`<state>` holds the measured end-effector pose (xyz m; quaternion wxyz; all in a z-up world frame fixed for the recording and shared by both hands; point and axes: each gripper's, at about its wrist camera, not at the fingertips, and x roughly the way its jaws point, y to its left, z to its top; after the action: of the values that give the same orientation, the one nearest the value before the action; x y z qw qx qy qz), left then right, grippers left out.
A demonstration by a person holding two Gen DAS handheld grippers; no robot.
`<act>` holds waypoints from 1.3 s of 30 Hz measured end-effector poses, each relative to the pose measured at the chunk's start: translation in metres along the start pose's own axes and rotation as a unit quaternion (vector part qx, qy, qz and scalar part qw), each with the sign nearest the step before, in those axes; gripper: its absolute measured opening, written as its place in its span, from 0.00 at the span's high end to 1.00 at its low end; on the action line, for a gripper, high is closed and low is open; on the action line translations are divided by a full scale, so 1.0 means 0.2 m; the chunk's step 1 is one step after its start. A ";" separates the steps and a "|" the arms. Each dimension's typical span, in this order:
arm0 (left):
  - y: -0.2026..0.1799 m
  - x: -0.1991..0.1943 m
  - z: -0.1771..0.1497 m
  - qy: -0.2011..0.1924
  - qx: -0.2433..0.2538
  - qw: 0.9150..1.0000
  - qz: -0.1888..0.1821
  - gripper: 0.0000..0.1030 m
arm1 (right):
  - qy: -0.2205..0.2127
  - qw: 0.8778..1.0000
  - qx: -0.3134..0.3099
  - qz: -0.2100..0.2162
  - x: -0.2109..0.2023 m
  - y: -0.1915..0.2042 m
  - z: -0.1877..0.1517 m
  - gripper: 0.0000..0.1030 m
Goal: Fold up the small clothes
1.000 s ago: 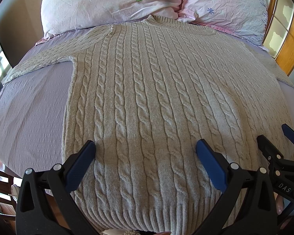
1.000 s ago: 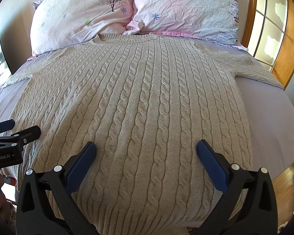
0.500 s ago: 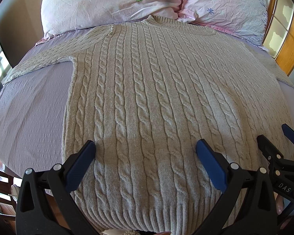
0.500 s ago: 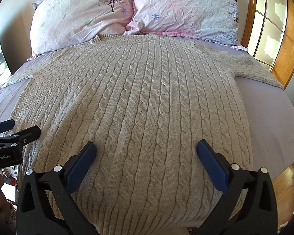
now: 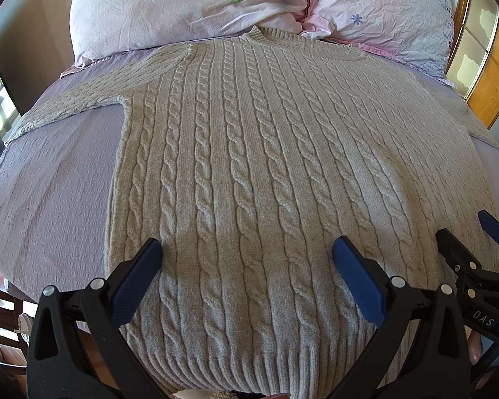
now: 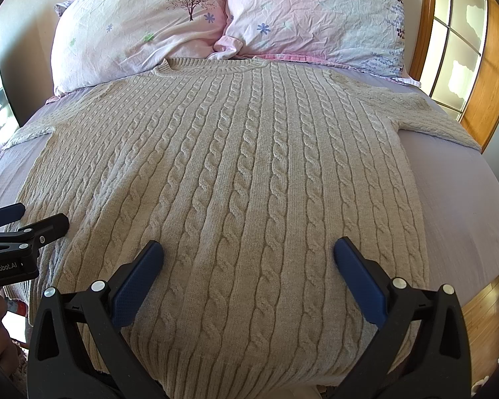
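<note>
A beige cable-knit sweater point(image 5: 249, 166) lies flat and face up on the bed, collar toward the pillows, both sleeves spread out to the sides; it also shows in the right wrist view point(image 6: 243, 183). My left gripper point(image 5: 246, 249) is open and empty above the lower left part of the sweater, near its hem. My right gripper point(image 6: 248, 249) is open and empty above the lower right part. The right gripper also shows at the right edge of the left wrist view point(image 5: 465, 232). The left gripper shows at the left edge of the right wrist view point(image 6: 33, 219).
The lavender bed sheet point(image 5: 50, 183) shows on both sides of the sweater point(image 6: 465, 206). Two pink floral pillows point(image 6: 143, 30) point(image 6: 316, 16) lie at the head. A wooden window frame point(image 6: 482, 76) stands at the right. Wooden floor point(image 6: 485, 302) lies beyond the bed's right edge.
</note>
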<state>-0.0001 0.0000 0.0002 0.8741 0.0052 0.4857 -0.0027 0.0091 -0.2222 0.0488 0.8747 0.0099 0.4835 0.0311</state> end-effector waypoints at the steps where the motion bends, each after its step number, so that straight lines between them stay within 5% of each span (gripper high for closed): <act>1: 0.00 0.00 0.00 0.000 0.000 1.000 0.000 0.02 | 0.000 1.000 0.000 0.000 0.00 0.00 0.00 0.01; 39: 0.00 0.00 0.00 -0.001 0.000 1.000 0.000 0.02 | 0.001 1.000 -0.003 0.000 0.01 0.00 0.00 0.01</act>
<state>-0.0002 0.0000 0.0003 0.8748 0.0051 0.4844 -0.0025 0.0095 -0.2217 0.0468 0.8743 0.0073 0.4843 0.0321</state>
